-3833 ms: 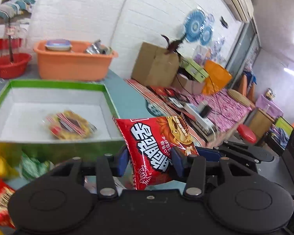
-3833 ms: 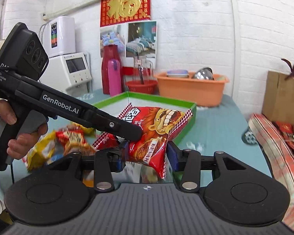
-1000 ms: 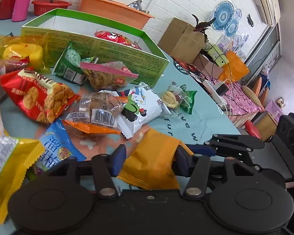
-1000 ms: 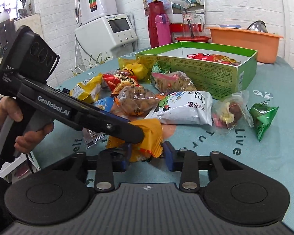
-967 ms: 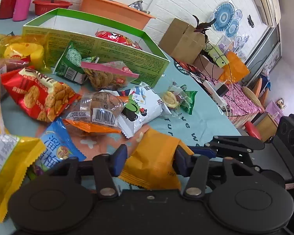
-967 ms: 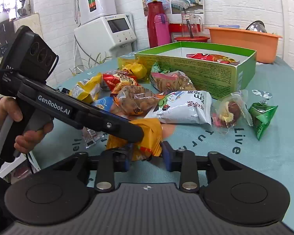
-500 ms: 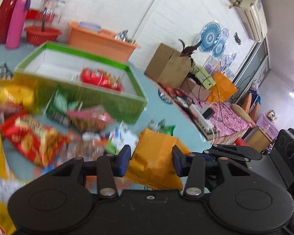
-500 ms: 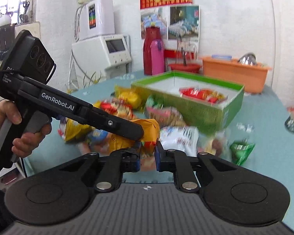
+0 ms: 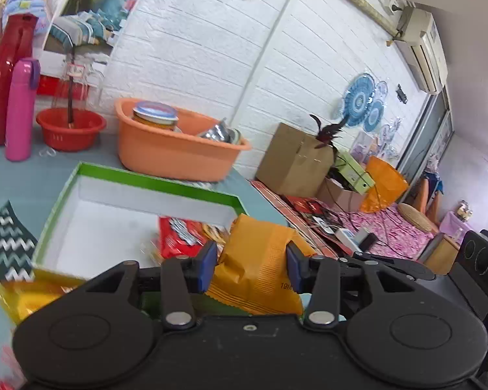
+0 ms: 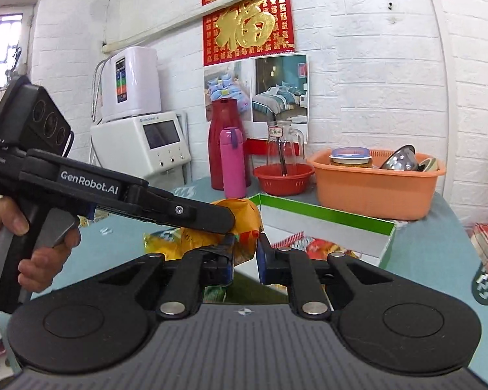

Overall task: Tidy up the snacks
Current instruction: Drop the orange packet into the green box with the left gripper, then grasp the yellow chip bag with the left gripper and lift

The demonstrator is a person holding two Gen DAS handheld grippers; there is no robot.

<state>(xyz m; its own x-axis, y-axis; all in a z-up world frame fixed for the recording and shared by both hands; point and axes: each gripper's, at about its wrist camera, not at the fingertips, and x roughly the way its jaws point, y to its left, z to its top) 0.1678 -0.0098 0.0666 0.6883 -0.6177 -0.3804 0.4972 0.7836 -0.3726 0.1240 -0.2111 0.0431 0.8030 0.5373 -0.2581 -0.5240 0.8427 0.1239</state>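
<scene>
Both grippers hold one orange snack packet (image 9: 260, 266) in the air at the near edge of the green-rimmed white box (image 9: 140, 182). My left gripper (image 9: 251, 267) is shut on the packet's body. My right gripper (image 10: 246, 253) is shut on an end of the same packet (image 10: 244, 219). The left gripper's black finger (image 10: 192, 213) crosses the right wrist view from the left. A red snack bag (image 9: 179, 235) lies inside the box, also showing in the right wrist view (image 10: 318, 245).
An orange basin (image 9: 172, 149) with a jar and metal bowl stands behind the box, beside a red bowl (image 9: 70, 128), a pink bottle (image 9: 19, 110) and a red flask. Yellow snack packets (image 9: 32, 295) lie at the near left. Cardboard boxes (image 9: 292, 159) sit off the table's right edge.
Both grippers have lifted the orange packet off the table and carried it up to the box's near edge. The loose snacks on the table have dropped out of view.
</scene>
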